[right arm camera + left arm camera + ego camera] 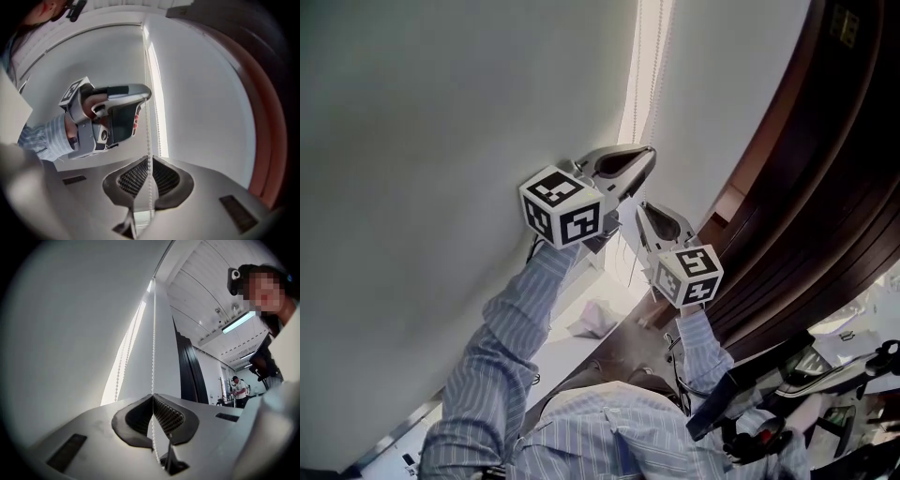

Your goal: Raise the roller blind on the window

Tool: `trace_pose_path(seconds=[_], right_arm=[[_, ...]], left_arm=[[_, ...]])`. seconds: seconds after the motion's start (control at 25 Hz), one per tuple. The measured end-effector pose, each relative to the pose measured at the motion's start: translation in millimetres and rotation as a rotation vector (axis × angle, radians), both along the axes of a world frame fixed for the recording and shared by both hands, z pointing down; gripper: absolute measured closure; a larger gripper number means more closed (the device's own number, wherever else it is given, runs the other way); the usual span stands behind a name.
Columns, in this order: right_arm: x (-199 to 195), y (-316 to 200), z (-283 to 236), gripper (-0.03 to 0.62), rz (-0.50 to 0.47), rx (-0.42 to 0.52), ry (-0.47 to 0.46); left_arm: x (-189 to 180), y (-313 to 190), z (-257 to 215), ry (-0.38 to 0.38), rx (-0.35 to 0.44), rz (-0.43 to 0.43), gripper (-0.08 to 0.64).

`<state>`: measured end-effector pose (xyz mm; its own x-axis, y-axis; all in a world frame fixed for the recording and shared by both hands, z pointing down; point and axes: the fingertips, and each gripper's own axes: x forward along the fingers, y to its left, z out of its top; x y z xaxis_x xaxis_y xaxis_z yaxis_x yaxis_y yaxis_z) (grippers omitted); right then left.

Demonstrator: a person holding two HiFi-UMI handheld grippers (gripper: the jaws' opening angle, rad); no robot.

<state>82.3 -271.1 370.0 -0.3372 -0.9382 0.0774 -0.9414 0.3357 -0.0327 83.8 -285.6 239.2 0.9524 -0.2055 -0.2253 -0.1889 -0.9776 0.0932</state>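
Chain (153, 333) inside left tongs (153, 396), right tongs (149, 159)

This looks like an office: right of the roller blind (70, 333) hangs a dark curtain (190, 376), and above is a panelled ceiling (201, 282) with a strip light (238, 322).

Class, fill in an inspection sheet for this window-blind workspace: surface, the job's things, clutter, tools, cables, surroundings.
Surface: pale ledge below the window; no table seen.
Job's things: bead chain hanging straight beside a bright gap; white blind panel to the left of that gap.
Clutter: crumpled white scrap on the ledge.
Tools: left tool shut on the bead chain, higher up; right tool shut on the same chain just below it.
Cables: nothing seen for certain.
Surroundings: dark wood panelling on the right; a second person far off; ceiling light.
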Motion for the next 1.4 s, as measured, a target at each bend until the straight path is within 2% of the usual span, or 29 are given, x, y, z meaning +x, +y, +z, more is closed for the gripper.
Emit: trace_pose_path(seconds=[0.08, 0.16, 0.28, 0.4, 0.52, 0.6, 0.76, 0.84, 0.96, 1.08, 1.16, 1.24, 1.32, 1.4], right_arm=[[4, 19, -16, 0.554, 0.02, 0.052, 0.078], [0, 41, -37, 0.508, -0.034, 0.084, 0.132], [-8, 56, -85, 0.503, -0.118, 0.183, 0.162], [-18, 33, -144, 0.505, -0.193, 0.25, 0.115], [-29, 2, -183, 0.505, -0.259, 0.21, 0.032], [-32, -9, -197, 0.505, -0.256, 0.201, 0.018], [-40, -18, -208, 0.521, -0.276, 0.203, 0.048], [-48, -15, -210, 0.576, -0.316, 0.197, 0.015], [-49, -11, -208, 0.584, -0.326, 0.21, -0.055], [-46, -8, -206, 0.586, -0.332, 0.238, -0.123], [-49, -9, -204, 0.586, -0.313, 0.268, -0.086], [-52, -10, -202, 0.586, -0.253, 0.302, 0.012], [-55, -11, -195, 0.586, -0.202, 0.309, 0.092], [-56, -15, -179, 0.586, -0.185, 0.273, 0.125]], left_arm=[[-8, -4, 5, 0.022, -0.026, -0.026, 0.552], [-17, -9, 6, 0.041, -0.054, -0.039, 0.552], [-26, -13, 7, 0.039, -0.047, -0.065, 0.554], [-24, -9, 6, 0.028, -0.032, -0.055, 0.555], [-23, -1, 6, 0.024, -0.026, -0.058, 0.555], [-25, 3, 7, 0.035, -0.043, -0.054, 0.555], [-31, 5, 7, 0.045, -0.062, -0.058, 0.555], [-34, 6, 7, 0.043, -0.062, -0.066, 0.555], [-39, 9, 10, 0.047, -0.057, -0.075, 0.555], [-44, 12, 13, 0.082, -0.061, -0.066, 0.555], [-46, 13, 14, 0.123, -0.086, -0.059, 0.555], [-47, 13, 16, 0.152, -0.105, -0.062, 0.555], [-46, 11, 22, 0.148, -0.112, -0.071, 0.555], [-45, 8, 37, 0.114, -0.133, -0.078, 0.555]])
